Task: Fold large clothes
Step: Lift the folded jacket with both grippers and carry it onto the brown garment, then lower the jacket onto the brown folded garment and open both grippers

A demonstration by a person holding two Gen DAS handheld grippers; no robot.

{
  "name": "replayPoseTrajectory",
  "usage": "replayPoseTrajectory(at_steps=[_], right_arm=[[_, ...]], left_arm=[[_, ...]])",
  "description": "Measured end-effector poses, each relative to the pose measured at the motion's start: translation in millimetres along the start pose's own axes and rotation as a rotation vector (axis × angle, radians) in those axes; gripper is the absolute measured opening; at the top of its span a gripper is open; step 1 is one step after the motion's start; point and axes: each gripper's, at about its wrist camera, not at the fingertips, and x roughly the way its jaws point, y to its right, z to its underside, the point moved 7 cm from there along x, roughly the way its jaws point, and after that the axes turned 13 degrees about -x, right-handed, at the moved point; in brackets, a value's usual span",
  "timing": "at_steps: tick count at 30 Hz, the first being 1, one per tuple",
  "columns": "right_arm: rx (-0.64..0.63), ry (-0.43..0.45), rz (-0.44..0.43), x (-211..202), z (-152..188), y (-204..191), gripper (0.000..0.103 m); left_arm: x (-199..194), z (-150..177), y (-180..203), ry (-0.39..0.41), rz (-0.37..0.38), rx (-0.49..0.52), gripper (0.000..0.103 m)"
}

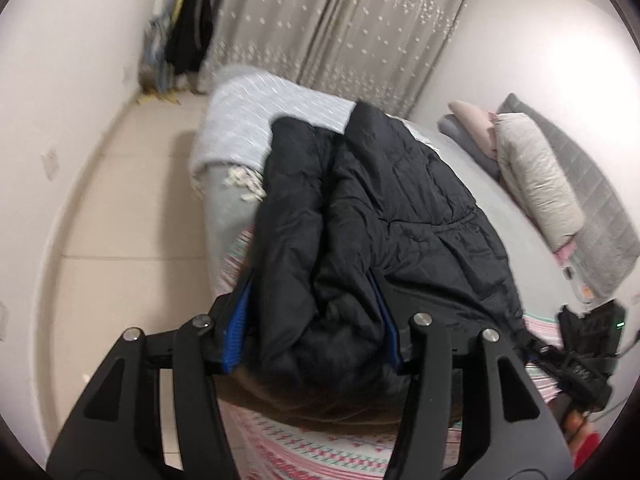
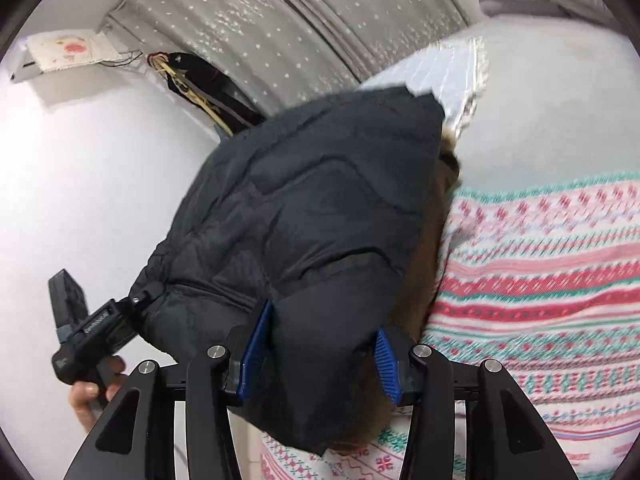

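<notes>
Left hand-held gripper (image 1: 316, 340) and right hand-held gripper (image 2: 320, 364) each clamp the black quilted puffer jacket (image 1: 384, 208) over the bed (image 1: 480, 176); mid-fold, next probably laying it flat.

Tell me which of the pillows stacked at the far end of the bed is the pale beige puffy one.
It is the top pillow, pale beige and crinkled, lying over the pink pillow and the flat grey pillow beneath, beside the grey quilted headboard.

The jacket (image 1: 384, 216) lies on the bed (image 1: 472, 168), over the patterned blanket (image 1: 320, 452). Pillows (image 1: 536, 176) sit at its 2 o'clock, curtains (image 1: 344, 24) at 12 o'clock behind the bed.
</notes>
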Motion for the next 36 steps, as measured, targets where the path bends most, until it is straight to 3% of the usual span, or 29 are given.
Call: replayPoseTrajectory(at_steps=[3, 8, 10, 12, 13, 15, 17, 19, 23, 28, 30, 36], right_arm=[[-0.045, 0.039, 0.034, -12.9, -8.4, -7.7, 0.049], [-0.194, 0.166, 0.14, -36.0, -31.6, -38.1, 0.049], [-0.235, 0.214, 0.144, -43.7, -41.7, -53.8, 0.049], [-0.282, 0.185, 0.112, -33.8, -45.7, -68.7, 0.049], [-0.305, 0.128, 0.102, -18.1, -44.4, -73.9, 0.049], [-0.313, 0.039, 0.113, 9.6, -37.9, -71.9, 0.049], [-0.298, -0.044, 0.119, 37.5, -24.1, -60.0, 0.049], [-0.316, -0.059, 0.126, 47.7, -14.2, -53.9, 0.049], [-0.352, -0.091, 0.15, 66.2, 2.0, -51.0, 0.049], [-0.366, -0.162, 0.157, 83.8, 6.2, -44.7, 0.049], [-0.364, -0.169, 0.147, 81.8, 2.7, -45.6, 0.049], [-0.332, -0.062, 0.125, 43.7, -3.5, -53.7, 0.058]], left_arm=[[-23.3, -7.1, 3.3, 0.076, -0.05, 0.018, 0.056], [-62.5, -14.0, 43.5, 0.21, 0.047, 0.105, 0.056], [-53.1, -9.2, 58.7, 0.182, 0.071, 0.153, 0.057], [-26.7, -2.1, 59.5, 0.105, 0.016, 0.169, 0.057], [-10.1, 1.9, 54.1, 0.071, -0.028, 0.165, 0.057], [8.0, 4.9, 36.6, 0.049, -0.084, 0.126, 0.056], [17.7, 8.7, 15.6, 0.036, -0.094, 0.066, 0.056], [24.6, 15.3, 3.9, 0.014, -0.075, 0.043, 0.056], [34.3, 23.0, 0.8, 0.015, -0.14, 0.103, 0.056], [40.6, 22.6, -2.3, 0.004, -0.16, 0.107, 0.056], [34.4, 22.1, 3.5, 0.012, -0.163, 0.12, 0.056], [-9.1, 17.4, 8.7, 0.053, -0.126, 0.057, 0.057]])
